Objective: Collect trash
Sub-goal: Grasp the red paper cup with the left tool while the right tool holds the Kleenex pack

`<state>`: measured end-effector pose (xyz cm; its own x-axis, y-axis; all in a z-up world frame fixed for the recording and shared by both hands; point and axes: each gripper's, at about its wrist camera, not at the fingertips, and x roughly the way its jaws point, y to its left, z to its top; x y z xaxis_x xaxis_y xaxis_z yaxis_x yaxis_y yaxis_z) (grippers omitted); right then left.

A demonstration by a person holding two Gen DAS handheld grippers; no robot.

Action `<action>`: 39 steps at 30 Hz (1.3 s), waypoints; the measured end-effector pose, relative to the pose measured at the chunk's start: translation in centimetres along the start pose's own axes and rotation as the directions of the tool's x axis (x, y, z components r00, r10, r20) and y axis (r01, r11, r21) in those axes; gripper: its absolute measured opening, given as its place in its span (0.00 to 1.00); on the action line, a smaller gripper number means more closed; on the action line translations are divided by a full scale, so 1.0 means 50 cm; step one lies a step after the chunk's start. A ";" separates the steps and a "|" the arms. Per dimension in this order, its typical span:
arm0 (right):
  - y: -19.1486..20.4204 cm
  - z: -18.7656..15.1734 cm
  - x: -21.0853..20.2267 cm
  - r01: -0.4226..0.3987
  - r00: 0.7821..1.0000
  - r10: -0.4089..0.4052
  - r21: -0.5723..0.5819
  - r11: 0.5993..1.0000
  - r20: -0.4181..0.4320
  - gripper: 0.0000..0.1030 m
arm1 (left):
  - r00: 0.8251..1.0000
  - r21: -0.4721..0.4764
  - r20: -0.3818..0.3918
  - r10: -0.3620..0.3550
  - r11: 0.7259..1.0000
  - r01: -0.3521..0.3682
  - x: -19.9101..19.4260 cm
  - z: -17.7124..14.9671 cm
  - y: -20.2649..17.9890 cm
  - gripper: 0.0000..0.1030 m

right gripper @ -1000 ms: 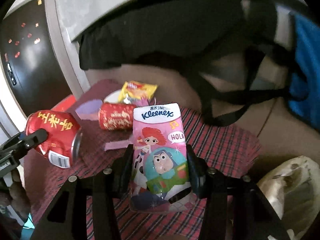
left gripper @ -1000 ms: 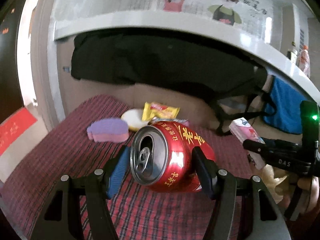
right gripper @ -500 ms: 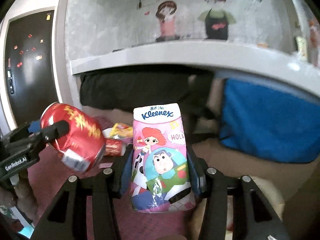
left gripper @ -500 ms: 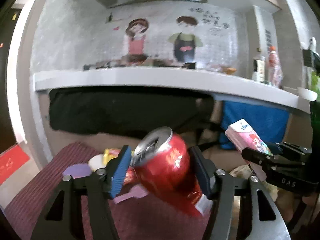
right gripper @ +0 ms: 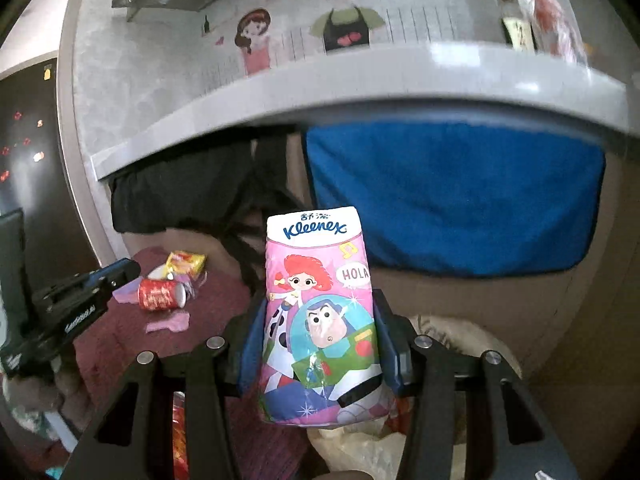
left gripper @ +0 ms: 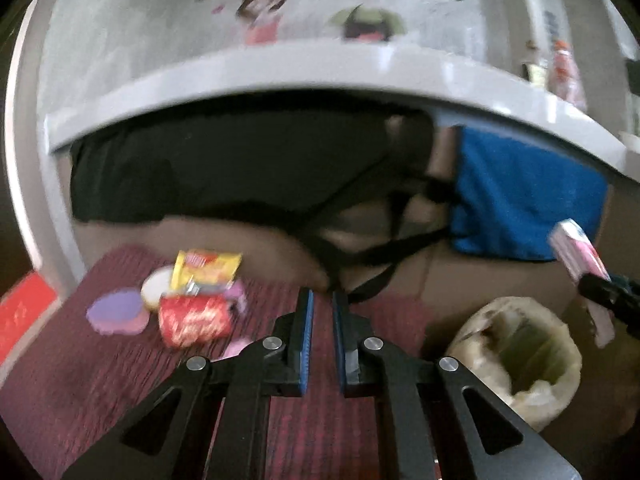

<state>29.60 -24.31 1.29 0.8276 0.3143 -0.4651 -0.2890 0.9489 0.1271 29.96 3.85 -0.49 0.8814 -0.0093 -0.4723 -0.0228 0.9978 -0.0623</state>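
My left gripper [left gripper: 323,312] hangs over the red checked mat [left gripper: 100,380]. Its jaws are closing, a narrow slit apart, with nothing between them. My right gripper [right gripper: 320,320] is shut on a pink Kleenex tissue pack [right gripper: 320,312] held upright. The left wrist view shows that pack [left gripper: 576,252] at the right edge, above a pale plastic bag [left gripper: 516,360] with an open mouth. On the mat lie a red can [left gripper: 192,320] on its side, a yellow wrapper [left gripper: 208,268] and a purple sponge [left gripper: 116,312]. A blurred red shape [right gripper: 180,432] shows low under the right gripper; I cannot tell what it is.
A white counter edge [left gripper: 320,68] runs overhead, with a black cloth [left gripper: 224,168] and a blue cloth [left gripper: 528,200] hanging beneath it. Black straps [left gripper: 376,256] trail down to the floor. Bottles [right gripper: 552,8] stand on the counter. A dark door [right gripper: 24,140] is at the left.
The left gripper let go of the red can it held and its jaws came nearly together; that can is gone from between them. Both grippers swung right, over the bag.
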 end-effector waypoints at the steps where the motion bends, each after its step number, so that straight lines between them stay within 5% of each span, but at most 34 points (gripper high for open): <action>1: -0.002 -0.006 0.010 0.000 1.000 0.000 -0.002 1.000 -0.013 0.44 | 1.000 -0.025 -0.020 -0.002 1.000 0.001 0.005 -0.004 0.019 0.10; 9: -0.013 -0.071 0.070 -0.041 0.995 0.045 0.046 0.998 -0.087 0.44 | 0.992 -0.089 -0.118 -0.041 0.996 0.030 -0.002 -0.069 0.097 0.11; 17: -0.021 -0.103 0.060 -0.020 0.993 0.026 0.052 0.998 -0.115 0.44 | 0.983 -0.105 -0.156 -0.096 0.991 0.080 0.013 -0.087 0.098 0.12; 22: -0.024 -0.092 0.049 -0.004 0.995 0.009 0.052 0.999 -0.100 0.44 | 0.978 -0.127 -0.150 -0.147 0.983 0.129 0.019 -0.088 0.118 0.41; 25: -0.015 -0.085 0.051 -0.015 0.995 0.020 0.053 0.998 -0.094 0.44 | 0.975 -0.140 -0.141 -0.171 0.978 0.151 0.022 -0.092 0.143 0.49; 29: 0.010 -0.075 0.063 -0.033 0.994 0.036 0.040 0.999 -0.100 0.44 | 0.973 -0.167 -0.147 -0.178 0.974 0.153 0.038 -0.094 0.193 0.56; 34: 0.053 -0.065 0.084 -0.049 0.993 0.049 0.008 0.999 -0.109 0.44 | 0.982 -0.220 -0.164 -0.095 0.974 0.058 0.079 -0.089 0.282 0.63; 39: 0.094 -0.061 0.110 -0.060 0.991 0.059 -0.007 0.998 -0.120 0.44 | 0.977 -0.343 -0.175 -0.122 0.938 0.055 0.127 -0.079 0.365 0.63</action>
<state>31.32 -18.21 -3.32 0.7456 0.3637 -0.5584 -0.3414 0.9281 0.1485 33.29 21.72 -8.09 0.7810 -0.1422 -0.6081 -0.1347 0.9125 -0.3863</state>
